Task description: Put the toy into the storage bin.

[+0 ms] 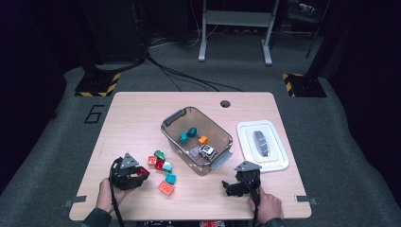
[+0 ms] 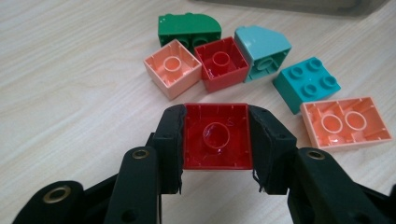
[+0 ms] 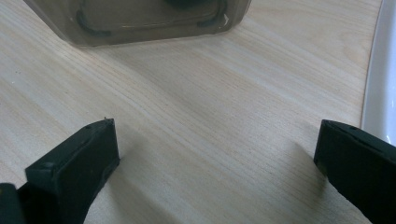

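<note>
My left gripper (image 2: 215, 140) is shut on a red square brick (image 2: 215, 135), held upside down with its hollow underside showing, just above the wooden table (image 1: 142, 118). In the high view this gripper (image 1: 141, 173) sits at the front left, beside a cluster of loose bricks (image 1: 162, 165). Just ahead of the held brick lie a salmon brick (image 2: 172, 69), a second red brick (image 2: 221, 63), a green one (image 2: 189, 29), a pale teal rounded one (image 2: 262, 49), a teal studded one (image 2: 306, 88) and a longer salmon one (image 2: 345, 122). My right gripper (image 1: 231, 188) (image 3: 217, 140) stands open over bare table at the front right.
A clear plastic bin (image 1: 230, 139) in the middle of the table holds teal and orange bricks and a small toy car (image 1: 206, 151). Its white lid (image 1: 262, 144) lies to the right. From the right gripper view the bin's wall (image 3: 140, 23) is ahead and the lid's edge (image 3: 380, 70) at right.
</note>
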The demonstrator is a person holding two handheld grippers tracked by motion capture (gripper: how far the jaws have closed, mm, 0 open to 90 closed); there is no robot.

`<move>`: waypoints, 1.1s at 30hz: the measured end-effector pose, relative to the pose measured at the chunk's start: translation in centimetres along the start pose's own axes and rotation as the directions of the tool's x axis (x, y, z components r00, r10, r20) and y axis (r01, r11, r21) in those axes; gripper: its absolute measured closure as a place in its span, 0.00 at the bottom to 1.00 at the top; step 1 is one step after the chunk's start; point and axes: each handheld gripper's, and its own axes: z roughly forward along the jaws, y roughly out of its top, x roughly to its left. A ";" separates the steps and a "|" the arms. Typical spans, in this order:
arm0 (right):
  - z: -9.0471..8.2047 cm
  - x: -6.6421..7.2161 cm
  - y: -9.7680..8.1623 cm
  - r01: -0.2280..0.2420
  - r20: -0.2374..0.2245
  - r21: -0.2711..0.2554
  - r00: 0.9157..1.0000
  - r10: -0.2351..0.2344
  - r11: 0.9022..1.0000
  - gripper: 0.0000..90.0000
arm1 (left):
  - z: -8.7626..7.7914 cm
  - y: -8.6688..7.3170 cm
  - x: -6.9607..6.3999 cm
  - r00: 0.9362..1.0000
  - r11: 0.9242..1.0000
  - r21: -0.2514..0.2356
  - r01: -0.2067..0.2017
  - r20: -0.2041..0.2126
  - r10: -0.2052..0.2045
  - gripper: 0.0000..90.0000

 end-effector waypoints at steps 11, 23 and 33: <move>0.0 0.0 0.0 0.000 0.000 0.000 1.000 0.000 1.000 0.00 | -0.5 2.1 0.8 1.000 1.000 -0.016 -0.020 -0.021 0.020 0.66; 0.0 0.0 0.0 0.000 0.000 0.000 1.000 0.000 1.000 0.00 | -1.6 5.2 2.0 0.999 0.998 -0.061 -0.021 -0.038 0.018 0.66; 0.0 0.0 0.0 0.000 0.000 0.000 1.000 0.000 1.000 0.00 | -2.5 7.5 3.0 0.999 0.997 -0.075 -0.024 -0.048 0.020 0.66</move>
